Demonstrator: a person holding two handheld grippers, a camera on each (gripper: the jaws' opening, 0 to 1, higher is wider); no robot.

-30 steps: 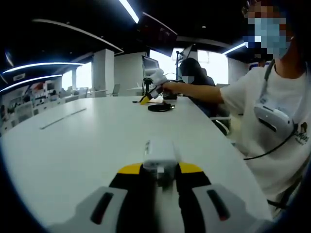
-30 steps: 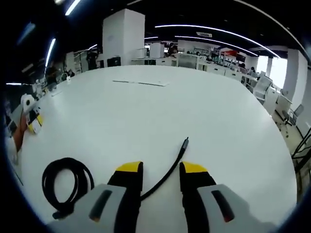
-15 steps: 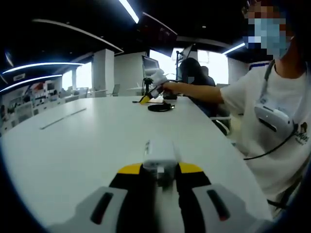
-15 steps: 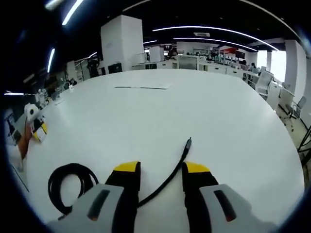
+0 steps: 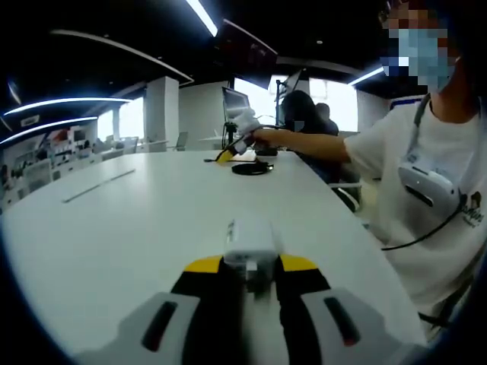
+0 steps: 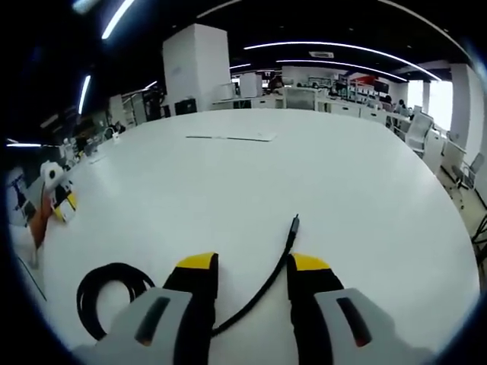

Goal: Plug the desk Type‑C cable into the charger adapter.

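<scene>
My left gripper (image 5: pixel 251 265) is shut on a white charger adapter (image 5: pixel 250 243), which sticks out forward between the yellow-tipped jaws just above the white table (image 5: pixel 137 220). Far across the table a person's hand holds my right gripper (image 5: pixel 233 147) beside a coil of black cable (image 5: pixel 251 168). In the right gripper view my right gripper (image 6: pixel 253 262) stands open, low over the table. The black cable (image 6: pixel 262 285) lies between its jaws, with the Type‑C plug (image 6: pixel 294 223) just ahead of the tips. The rest of the cable is coiled (image 6: pixel 112 295) at the left.
The person (image 5: pixel 426 175) stands at the table's right edge in the left gripper view. A strip of paper (image 6: pixel 232 138) lies far out on the table. My left gripper (image 6: pixel 55 192) with the adapter appears small at the far left. Desks and chairs stand beyond the table.
The right gripper view has shifted slightly, so the camera moved a little. The cable stays between the open jaws. The left gripper and adapter have not moved.
</scene>
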